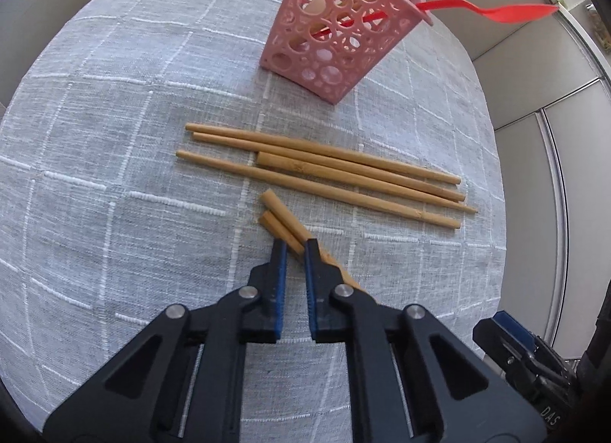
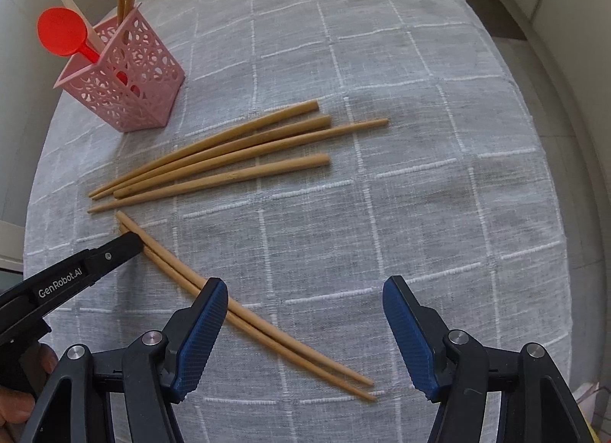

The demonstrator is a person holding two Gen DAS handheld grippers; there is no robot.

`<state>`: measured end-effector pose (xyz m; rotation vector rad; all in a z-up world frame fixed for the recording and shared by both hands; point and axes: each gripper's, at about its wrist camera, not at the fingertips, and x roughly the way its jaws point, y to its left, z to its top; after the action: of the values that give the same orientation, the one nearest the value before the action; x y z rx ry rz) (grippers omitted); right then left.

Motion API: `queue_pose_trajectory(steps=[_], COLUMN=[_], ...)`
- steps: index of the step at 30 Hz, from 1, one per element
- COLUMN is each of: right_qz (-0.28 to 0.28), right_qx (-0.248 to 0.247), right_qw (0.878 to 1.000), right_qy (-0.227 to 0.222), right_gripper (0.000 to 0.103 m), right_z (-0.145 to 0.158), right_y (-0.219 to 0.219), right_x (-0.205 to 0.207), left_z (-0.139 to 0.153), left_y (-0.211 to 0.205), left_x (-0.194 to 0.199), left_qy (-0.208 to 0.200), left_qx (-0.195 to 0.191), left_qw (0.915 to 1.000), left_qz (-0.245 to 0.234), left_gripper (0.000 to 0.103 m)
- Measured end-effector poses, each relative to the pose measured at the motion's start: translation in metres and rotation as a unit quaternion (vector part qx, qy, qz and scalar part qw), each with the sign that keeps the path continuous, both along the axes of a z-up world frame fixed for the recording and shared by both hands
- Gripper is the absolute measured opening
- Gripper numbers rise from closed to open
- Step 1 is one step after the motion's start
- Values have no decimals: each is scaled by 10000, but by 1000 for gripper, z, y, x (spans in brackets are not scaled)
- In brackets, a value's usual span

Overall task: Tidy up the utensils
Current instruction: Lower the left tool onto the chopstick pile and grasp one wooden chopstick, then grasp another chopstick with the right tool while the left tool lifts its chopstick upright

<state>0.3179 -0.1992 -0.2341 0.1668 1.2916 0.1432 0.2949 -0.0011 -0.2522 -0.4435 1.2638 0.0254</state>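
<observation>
The left gripper (image 1: 294, 242) sits at the lower centre of its own view, its jaws clenched on the thick ends of a pair of bamboo chopsticks (image 2: 244, 313) that lies diagonally on the grey checked cloth of the tabletop (image 2: 420, 137); in the right wrist view that same gripper comes in from the left edge and meets the pair near its upper-left end. Whether both sticks are truly pinched or only one is hard to tell, since the second stick shows just beside the left pad. The right gripper (image 2: 305, 328) hangs over the middle of the pair with its jaws released and wide, its left pad overlapping the sticks in the picture, holding nothing. Four more loose chopsticks (image 1: 343, 172) lie side by side in the middle of the left view, apart from the held pair. The pink perforated utensil holder (image 1: 328, 34) stands at the upper centre, already carrying a red plastic spoon (image 1: 511, 12) and a few chopsticks. To do this step well, the lift should probably start slowly so the far tips do not drag the neighbours, and the right gripper could steady the thin ends if the pair splays. Tipping the pair upright before reaching the holder's open top likely prevents snagging on its rim.
</observation>
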Motion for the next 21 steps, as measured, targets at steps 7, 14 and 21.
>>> queue_pose_trajectory(steps=[7, 14, 21], right_qz=[-145, -163, -52], right_qx=[90, 139, 187], right_qw=[9998, 9997, 9997], right_qy=[48, 86, 153], right_gripper=[72, 72, 72], right_z=[-2, -3, -9], right_y=[-12, -11, 6], right_x=[1, 1, 7], left_z=[-2, -5, 0], left_y=[-18, -22, -1], left_x=[15, 20, 13], left_qy=[-22, 54, 148], left_qx=[276, 463, 169], left_qw=[9996, 9982, 9988], left_qz=[-59, -364, -431], left_gripper=[14, 10, 8])
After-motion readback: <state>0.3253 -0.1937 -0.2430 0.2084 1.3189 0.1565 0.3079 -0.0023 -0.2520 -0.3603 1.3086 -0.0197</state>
